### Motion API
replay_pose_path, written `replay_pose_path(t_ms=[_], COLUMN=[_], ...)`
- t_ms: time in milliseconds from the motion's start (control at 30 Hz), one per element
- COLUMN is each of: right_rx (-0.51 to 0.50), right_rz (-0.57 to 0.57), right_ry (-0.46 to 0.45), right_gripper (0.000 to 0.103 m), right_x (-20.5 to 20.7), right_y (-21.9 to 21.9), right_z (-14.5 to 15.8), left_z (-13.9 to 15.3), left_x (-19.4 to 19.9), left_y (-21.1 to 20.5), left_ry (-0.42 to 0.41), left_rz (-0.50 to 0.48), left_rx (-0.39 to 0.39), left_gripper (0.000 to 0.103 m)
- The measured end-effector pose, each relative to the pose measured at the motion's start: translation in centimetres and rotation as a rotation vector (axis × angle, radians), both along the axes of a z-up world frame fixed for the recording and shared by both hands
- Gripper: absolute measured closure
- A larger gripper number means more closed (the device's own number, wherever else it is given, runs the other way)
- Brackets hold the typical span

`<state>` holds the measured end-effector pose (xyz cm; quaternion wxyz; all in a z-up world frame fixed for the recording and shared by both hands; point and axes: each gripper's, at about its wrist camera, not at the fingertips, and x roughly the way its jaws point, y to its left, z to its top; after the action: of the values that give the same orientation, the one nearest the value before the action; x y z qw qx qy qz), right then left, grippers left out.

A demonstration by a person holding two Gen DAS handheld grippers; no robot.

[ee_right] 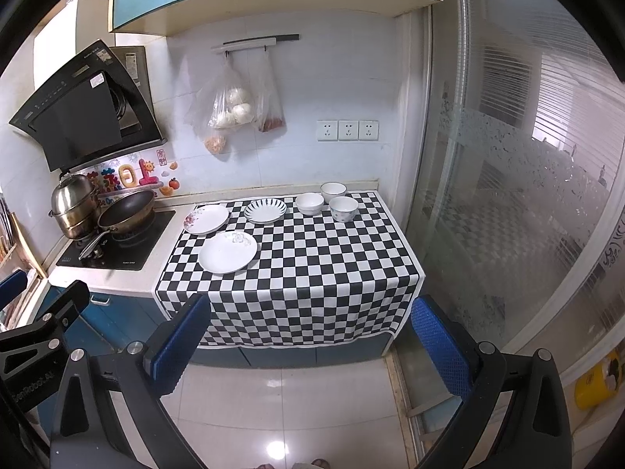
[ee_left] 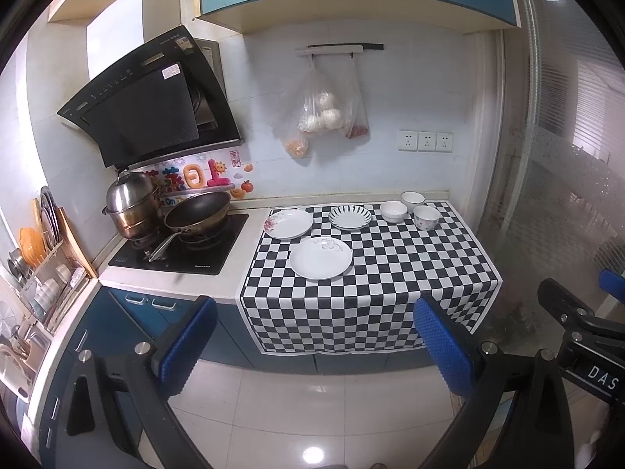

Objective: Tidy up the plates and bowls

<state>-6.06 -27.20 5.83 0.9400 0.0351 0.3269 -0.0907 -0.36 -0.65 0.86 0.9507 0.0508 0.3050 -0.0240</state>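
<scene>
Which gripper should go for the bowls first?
Probably right. The three bowls sit at the cloth's back right, closer to the right gripper. Left gripper faces the plates. Both open, empty.

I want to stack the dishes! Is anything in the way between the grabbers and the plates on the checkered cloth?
Nothing visible blocks them. The left gripper and right gripper are both open and empty, out over the floor. The nearest plate lies closest to the front edge of the checkered cloth, with only bare cloth in front of it.
</scene>
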Motion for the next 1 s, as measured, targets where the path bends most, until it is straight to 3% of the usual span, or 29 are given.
replay_pose_path(t_ms=[1000], right_rx=[0.022], right_rz=[-0.011], right_ry=[-0.013], right_gripper=[0.000], right_x=[-0.65], right_y=[0.10], right_z=[0.37], left_z=[0.18], left_x=[-0.44], left_y=[-0.06], left_ry=[-0.005], left_rz=[-0.005], left_rx=[-0.005], left_gripper=[0.000])
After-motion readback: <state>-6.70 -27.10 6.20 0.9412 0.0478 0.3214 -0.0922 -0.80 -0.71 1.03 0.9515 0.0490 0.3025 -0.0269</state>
